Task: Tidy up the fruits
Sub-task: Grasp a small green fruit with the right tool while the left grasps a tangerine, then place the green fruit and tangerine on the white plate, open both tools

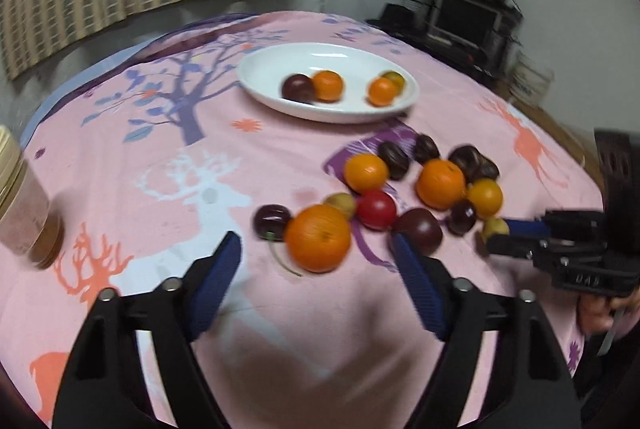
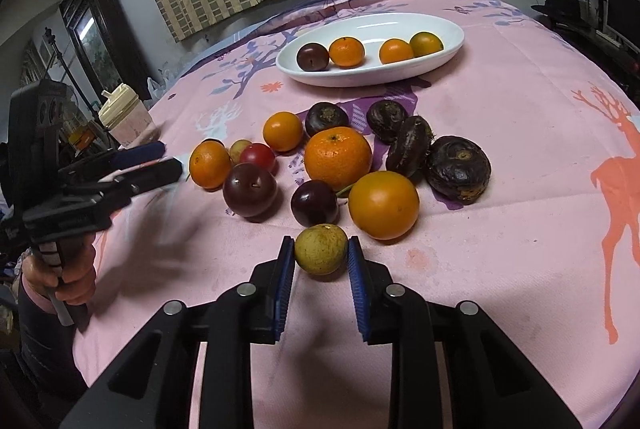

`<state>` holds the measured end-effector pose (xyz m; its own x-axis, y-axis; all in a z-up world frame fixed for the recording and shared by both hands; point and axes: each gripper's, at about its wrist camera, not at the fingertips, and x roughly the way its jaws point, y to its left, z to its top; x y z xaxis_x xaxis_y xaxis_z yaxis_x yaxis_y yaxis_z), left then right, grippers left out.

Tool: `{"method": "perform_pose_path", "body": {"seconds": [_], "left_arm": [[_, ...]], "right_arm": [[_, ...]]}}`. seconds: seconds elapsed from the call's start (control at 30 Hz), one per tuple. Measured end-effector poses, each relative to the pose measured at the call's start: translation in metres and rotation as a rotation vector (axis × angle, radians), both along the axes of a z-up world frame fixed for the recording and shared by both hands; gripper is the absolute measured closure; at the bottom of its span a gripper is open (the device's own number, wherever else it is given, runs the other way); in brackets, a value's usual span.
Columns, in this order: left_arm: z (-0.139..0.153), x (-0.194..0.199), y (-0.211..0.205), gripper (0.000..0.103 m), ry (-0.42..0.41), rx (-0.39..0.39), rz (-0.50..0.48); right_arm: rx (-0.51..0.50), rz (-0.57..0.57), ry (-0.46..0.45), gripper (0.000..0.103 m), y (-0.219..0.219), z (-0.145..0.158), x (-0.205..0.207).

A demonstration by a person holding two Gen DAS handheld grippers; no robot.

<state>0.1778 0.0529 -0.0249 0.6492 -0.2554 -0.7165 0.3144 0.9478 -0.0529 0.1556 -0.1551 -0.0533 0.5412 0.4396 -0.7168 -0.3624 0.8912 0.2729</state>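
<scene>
Yellow-green fruit [image 2: 321,254] pinched by right gripper [image 2: 320,254] on the pink tablecloth [image 2: 520,189].
Left gripper [image 1: 316,257] is spread wide, empty, near an orange [image 1: 318,238].

Glossy white plate [image 2: 448,41] (matt cloth [image 2: 520,149])

My left view is motion-blurred, so the plate [image 1: 280,69] fruit looks smeared. The jar [image 1: 24,205] is cut by the left edge. I can't tell whether the right gripper [image 1: 496,231] grips the yellow fruit [image 1: 494,227] there.
</scene>
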Motion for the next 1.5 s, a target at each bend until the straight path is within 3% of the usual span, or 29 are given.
{"method": "perform_pose_path", "body": {"seconds": [0.13,0.33,0.5,0.73,1.0,1.17,1.33,1.5], "left_arm": [[-0.01,0.006,-0.014,0.044,0.026,0.04,-0.023],[-0.018,0.018,-0.016,0.046,0.051,0.065,-0.007],[-0.026,0.028,-0.015,0.058,0.087,0.08,0.006],[-0.033,0.033,-0.014,0.06,0.111,0.081,0.012],[-0.028,0.03,-0.008,0.061,0.107,0.035,0.025],[-0.002,0.031,0.001,0.061,0.06,-0.054,0.04],[0.037,0.071,-0.012,0.061,-0.015,-0.084,0.056],[0.049,0.135,-0.039,0.061,-0.007,-0.118,0.072]], "right_arm": [[0.017,0.006,-0.002,0.076,-0.001,0.0,-0.001],[0.032,0.022,-0.006,0.076,-0.002,0.001,-0.001],[0.051,0.029,-0.005,0.076,-0.004,0.001,-0.001],[0.063,0.032,-0.01,0.076,-0.005,0.001,-0.001],[0.077,0.044,-0.039,0.076,-0.006,0.004,-0.005],[0.135,0.072,-0.079,0.076,-0.013,0.026,-0.001],[0.133,0.003,-0.195,0.076,-0.021,0.068,0.048],[0.074,-0.095,-0.175,0.076,-0.017,0.071,0.138]]}}
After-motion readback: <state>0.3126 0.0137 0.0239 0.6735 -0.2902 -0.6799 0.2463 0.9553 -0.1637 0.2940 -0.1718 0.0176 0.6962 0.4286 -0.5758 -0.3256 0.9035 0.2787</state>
